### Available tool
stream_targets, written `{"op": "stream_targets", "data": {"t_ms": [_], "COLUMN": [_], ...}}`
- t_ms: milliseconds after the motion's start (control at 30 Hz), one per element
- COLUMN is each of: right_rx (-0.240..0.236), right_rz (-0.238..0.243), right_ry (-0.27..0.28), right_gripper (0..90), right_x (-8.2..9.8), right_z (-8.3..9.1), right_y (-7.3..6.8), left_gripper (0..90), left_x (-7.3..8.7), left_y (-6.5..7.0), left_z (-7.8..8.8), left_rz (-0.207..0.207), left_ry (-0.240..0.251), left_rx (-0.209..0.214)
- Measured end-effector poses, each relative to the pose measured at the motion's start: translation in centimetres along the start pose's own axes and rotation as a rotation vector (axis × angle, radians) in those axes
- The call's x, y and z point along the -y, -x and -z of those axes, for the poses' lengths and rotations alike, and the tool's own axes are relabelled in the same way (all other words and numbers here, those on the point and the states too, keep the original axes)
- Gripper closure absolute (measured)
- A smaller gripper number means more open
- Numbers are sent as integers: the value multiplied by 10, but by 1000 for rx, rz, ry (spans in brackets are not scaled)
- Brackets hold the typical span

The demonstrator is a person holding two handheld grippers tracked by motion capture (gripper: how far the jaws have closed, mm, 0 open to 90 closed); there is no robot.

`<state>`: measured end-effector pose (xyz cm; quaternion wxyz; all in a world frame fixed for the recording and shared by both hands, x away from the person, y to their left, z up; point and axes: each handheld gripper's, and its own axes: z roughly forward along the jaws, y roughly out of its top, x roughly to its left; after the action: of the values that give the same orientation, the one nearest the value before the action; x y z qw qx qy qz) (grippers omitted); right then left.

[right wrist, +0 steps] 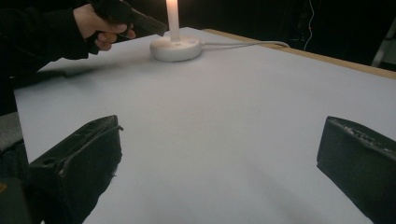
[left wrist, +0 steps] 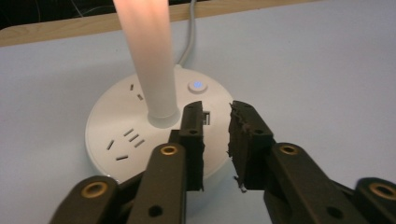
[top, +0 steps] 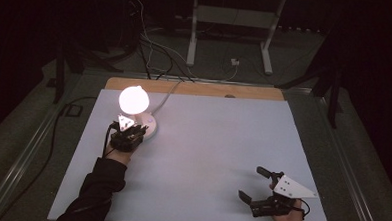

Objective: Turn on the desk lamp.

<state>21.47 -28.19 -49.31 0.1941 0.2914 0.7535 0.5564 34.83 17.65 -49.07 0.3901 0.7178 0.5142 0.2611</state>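
Observation:
A white desk lamp stands at the table's far left, its round globe [top: 133, 100] glowing. Its round base [left wrist: 116, 135] carries socket slots and a small button [left wrist: 197, 86] lit blue, and the bright stem [left wrist: 149, 56] rises from it. My left gripper [left wrist: 217, 109] hovers over the base's near edge, jaws almost together with a thin gap and nothing between them; from above, the left gripper [top: 143, 130] touches the base's rim [top: 153, 124]. My right gripper [top: 250, 182] rests near the front right edge, wide open and holding nothing, with bare table between the right gripper's [right wrist: 219, 135] jaws.
The lamp's white cord [top: 167, 94] runs off the back of the pale table top [top: 217, 141], past a wooden strip [top: 195, 88]. Cables and a white frame [top: 233, 17] lie on the dark floor behind. A dark sleeve [top: 98, 186] comes in at the front left.

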Motion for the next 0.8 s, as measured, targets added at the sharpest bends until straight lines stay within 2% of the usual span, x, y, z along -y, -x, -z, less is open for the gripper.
{"op": "stream_targets", "data": {"t_ms": [33, 267, 433, 467, 500, 533, 567, 633, 700, 733, 800], "right_rx": [0, 1, 1, 1, 1, 1, 1, 2, 2, 2, 1], "right_rz": [0, -1, -2, -2, -2, -1, -2, -1, -1, -1, -4], "right_ry": [0, 1, 3, 3, 3, 3, 2, 2, 3, 3, 3], "right_gripper": [0, 0, 0, 0, 0, 0, 0, 0, 0, 0, 0], "right_x": [0, 0, 0, 0, 0, 0, 0, 0, 0, 0, 0], "right_z": [0, 0, 0, 0, 0, 0, 0, 0, 0, 0, 0], "right_y": [0, 0, 1, 1, 1, 1, 1, 1, 1, 1, 1], "left_gripper": [732, 584, 408, 408, 331, 331, 270, 236, 137, 137, 68], "left_x": [-1, -5, -5, -5, -6, -6, -5, -4, -3, -3, -2], "left_y": [1, 5, 10, 11, 11, 12, 12, 11, 10, 9, 7], "left_z": [1, 12, 19, 21, 21, 22, 23, 24, 27, 28, 33], "left_rz": [5, 16, 14, 15, 14, 15, 18, 25, 26, 29, 32], "left_ry": [-1, 8, -10, -14, -23, -25, -27, -42, -53, -53, -59], "left_rx": [0, 13, 23, 24, 26, 25, 20, 32, 48, 58, 76]}}
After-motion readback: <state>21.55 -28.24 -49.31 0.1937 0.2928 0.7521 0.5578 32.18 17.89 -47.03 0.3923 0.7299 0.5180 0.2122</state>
